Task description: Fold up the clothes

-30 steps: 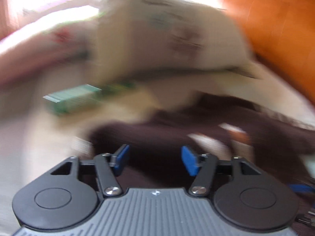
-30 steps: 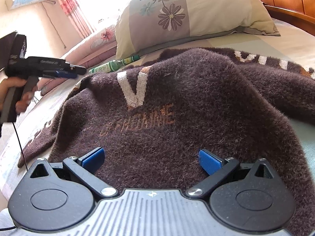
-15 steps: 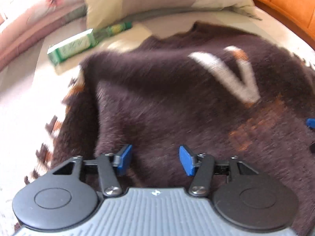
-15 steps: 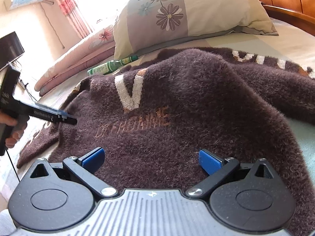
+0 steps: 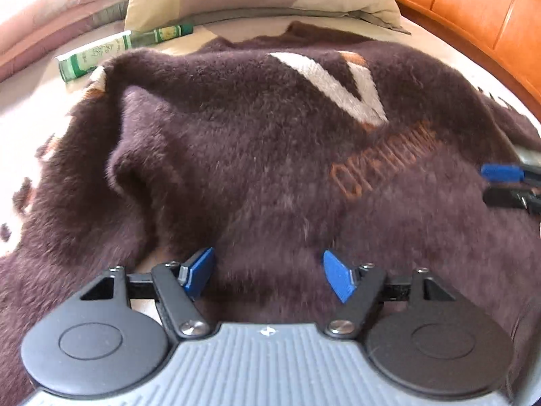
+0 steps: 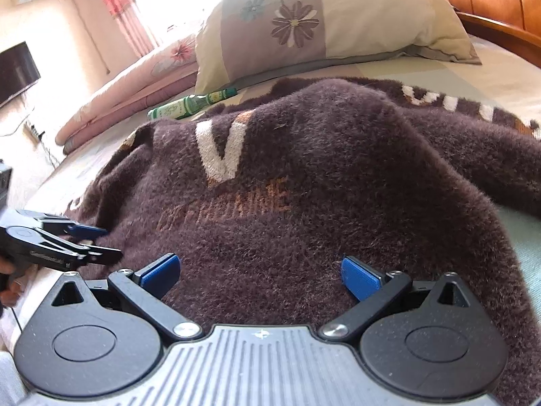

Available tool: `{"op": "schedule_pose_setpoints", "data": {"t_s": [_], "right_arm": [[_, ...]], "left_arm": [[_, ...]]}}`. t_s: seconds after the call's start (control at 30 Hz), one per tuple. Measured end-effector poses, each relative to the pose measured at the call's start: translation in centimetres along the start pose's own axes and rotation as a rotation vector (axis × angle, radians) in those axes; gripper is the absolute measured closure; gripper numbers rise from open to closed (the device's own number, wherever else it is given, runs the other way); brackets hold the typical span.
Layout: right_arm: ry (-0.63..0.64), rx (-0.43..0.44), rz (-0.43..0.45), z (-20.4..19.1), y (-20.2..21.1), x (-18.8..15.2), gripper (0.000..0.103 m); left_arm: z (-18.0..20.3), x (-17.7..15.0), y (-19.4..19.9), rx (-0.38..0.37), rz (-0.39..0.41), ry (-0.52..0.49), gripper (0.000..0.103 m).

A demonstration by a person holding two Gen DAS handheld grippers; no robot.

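Sweater: a dark brown fuzzy sweater [image 5: 257, 155] lies spread and rumpled on the bed [image 6: 480, 71], front up, with a white "V" and orange lettering across the chest.
Left tongs: the left tongs [image 5: 268, 277] stand parted at a moderate gap just above the sweater's near edge; the blue pads [image 5: 199, 270] flank the fabric and grip nothing. Whether they brush the pile cannot be told.
Right tongs: the right tongs [image 6: 260, 275] are spread wider, low over the sweater's near hem, holding nothing; the fuzzy cloth fills the space between the pads.
Cross view: from the right wrist camera the left tongs [image 6: 98, 243] show at the left edge, tips at the sweater's side edge, with part of a hand [image 6: 8, 284] behind them. From the left wrist camera the right tongs [image 5: 500, 184] enter at the right edge over the sweater.
Background: a floral pillow [image 6: 324, 23] sits at the head of the bed; a green bottle [image 6: 189, 105] lies just beside it, near the sweater's collar. A folded pink quilt [image 6: 135, 81] lies along the far side.
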State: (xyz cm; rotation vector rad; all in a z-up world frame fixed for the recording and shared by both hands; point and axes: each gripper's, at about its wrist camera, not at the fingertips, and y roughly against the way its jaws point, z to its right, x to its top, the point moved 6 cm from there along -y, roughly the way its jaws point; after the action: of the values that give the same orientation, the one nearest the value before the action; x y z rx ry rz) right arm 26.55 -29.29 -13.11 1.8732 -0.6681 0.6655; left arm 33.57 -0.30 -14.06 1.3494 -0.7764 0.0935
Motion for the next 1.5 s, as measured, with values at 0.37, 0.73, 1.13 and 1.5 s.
{"op": "schedule_pose_setpoints", "data": {"t_s": [0.37, 0.73, 1.13, 1.5], "right_arm": [[0.15, 0.055, -0.01, -5.9, -0.4, -1.6, 0.0], [0.428, -0.114, -0.08, -15.8, -6.9, -2.5, 0.0], [0.444, -0.009, -0.258, -20.1, -5.1, -5.8, 0.0], [0.402, -0.048, -0.277, -19.9, -2.6, -8.7, 0.0]], "left_arm": [[-1.2, 0.6, 3.3, -0.09, 0.134, 0.212, 0.016], [-4.8, -0.2, 2.0, -0.216, 0.209, 0.279, 0.014], [-5.2, -1.5, 3.7, -0.262, 0.251, 0.258, 0.014], [-1.6, 0.3, 3.6, -0.353, 0.266, 0.184, 0.01]]}}
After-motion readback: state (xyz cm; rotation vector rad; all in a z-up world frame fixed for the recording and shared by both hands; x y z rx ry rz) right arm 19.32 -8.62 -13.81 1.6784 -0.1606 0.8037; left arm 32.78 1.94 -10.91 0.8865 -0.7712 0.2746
